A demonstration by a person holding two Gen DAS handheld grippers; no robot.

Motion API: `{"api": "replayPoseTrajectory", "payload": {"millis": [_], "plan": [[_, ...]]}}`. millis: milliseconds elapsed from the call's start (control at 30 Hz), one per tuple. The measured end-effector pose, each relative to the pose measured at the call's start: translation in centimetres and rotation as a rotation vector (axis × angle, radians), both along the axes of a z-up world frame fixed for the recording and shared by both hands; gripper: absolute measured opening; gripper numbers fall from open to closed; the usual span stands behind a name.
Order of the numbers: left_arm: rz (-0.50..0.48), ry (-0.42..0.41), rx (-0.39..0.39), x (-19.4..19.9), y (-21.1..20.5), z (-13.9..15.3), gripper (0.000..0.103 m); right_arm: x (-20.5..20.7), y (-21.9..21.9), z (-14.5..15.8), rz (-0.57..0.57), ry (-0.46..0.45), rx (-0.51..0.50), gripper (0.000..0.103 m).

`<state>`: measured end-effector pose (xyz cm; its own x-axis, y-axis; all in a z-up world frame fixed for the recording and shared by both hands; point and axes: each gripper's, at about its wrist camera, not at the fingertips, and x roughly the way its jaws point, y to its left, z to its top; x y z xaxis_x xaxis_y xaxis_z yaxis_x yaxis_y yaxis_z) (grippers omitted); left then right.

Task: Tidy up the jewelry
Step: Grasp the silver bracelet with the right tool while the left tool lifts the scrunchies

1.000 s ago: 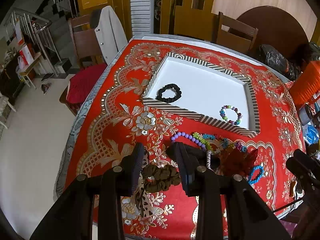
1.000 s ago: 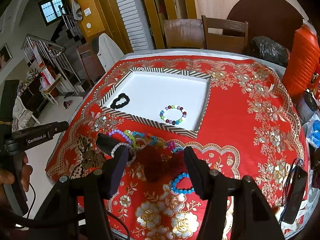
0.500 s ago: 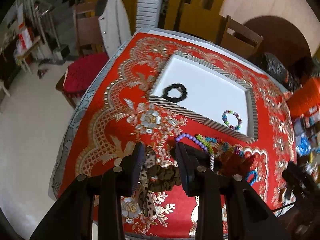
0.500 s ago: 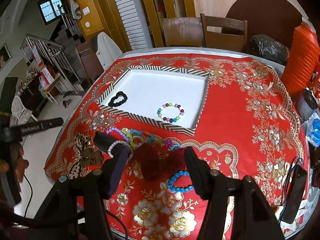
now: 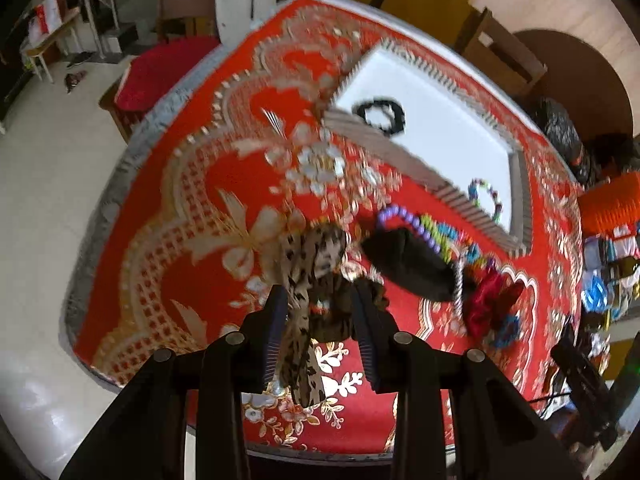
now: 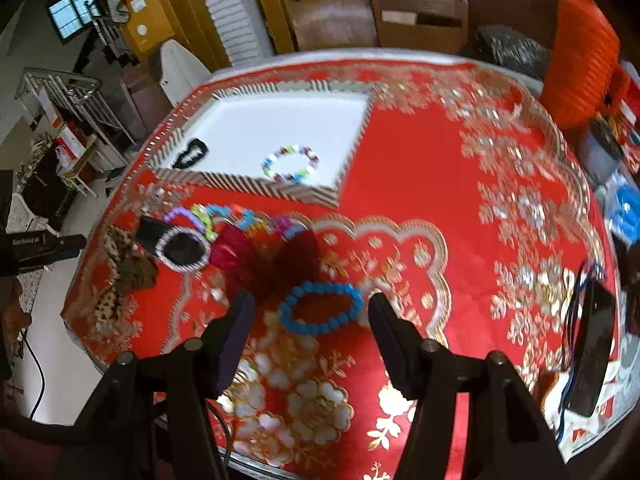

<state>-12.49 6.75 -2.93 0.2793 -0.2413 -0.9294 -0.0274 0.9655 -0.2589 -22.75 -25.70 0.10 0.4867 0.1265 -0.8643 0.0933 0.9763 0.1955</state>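
the left gripper [image 5: 320, 320] has its jaws drawn close together, tilted downward; the right gripper [image 6: 312, 320] holds its jaws spread wide.

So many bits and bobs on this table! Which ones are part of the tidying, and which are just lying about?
Part of the job:
striped tray
black scrunchie
multicolour bead bracelet
blue bead bracelet
leopard-print scrunchie
red scrunchie

Just lying about:
orange lantern
wooden chairs
black phone
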Motion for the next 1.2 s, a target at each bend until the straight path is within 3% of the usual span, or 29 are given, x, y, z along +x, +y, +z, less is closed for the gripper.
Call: {"api": "replayPoseTrajectory", "payload": {"millis": [267,400,533,667,800,933,1033,1200], "plan": [[-0.037,0.076,0.039,0.3,-1.0,-4.2,0.020,-0.1,-1.0,-1.9,-0.009,0.022,0.008,0.062],[-0.061,0.089,0.063,0.3,-1.7,-5.0,0.020,0.8,-1.0,-2.2,-0.021,0.026,0.056,0.062],[-0.096,0.085,0.119,0.6,-2.6,-5.3,0.020,2.7,1.4,-1.6,0.067,0.008,0.157,0.062],[-0.108,0.083,0.140,0.7,-2.8,-5.4,0.020,5.0,5.8,-1.3,0.222,-0.010,0.226,0.050],[-0.107,0.089,0.132,1.0,-2.7,-5.4,0.020,6.6,10.0,-1.7,0.312,-0.007,0.195,0.046],[-0.104,0.091,0.135,1.2,-2.3,-5.2,0.020,7.7,12.2,-1.5,0.351,0.000,0.192,0.042],[-0.089,0.071,0.144,1.5,-1.8,-4.6,0.020,8.7,13.4,-1.5,0.367,0.021,0.203,0.025],[-0.089,0.097,0.141,1.6,-1.6,-5.3,0.020,9.7,15.0,-2.9,0.382,0.064,0.153,0.022]]}}
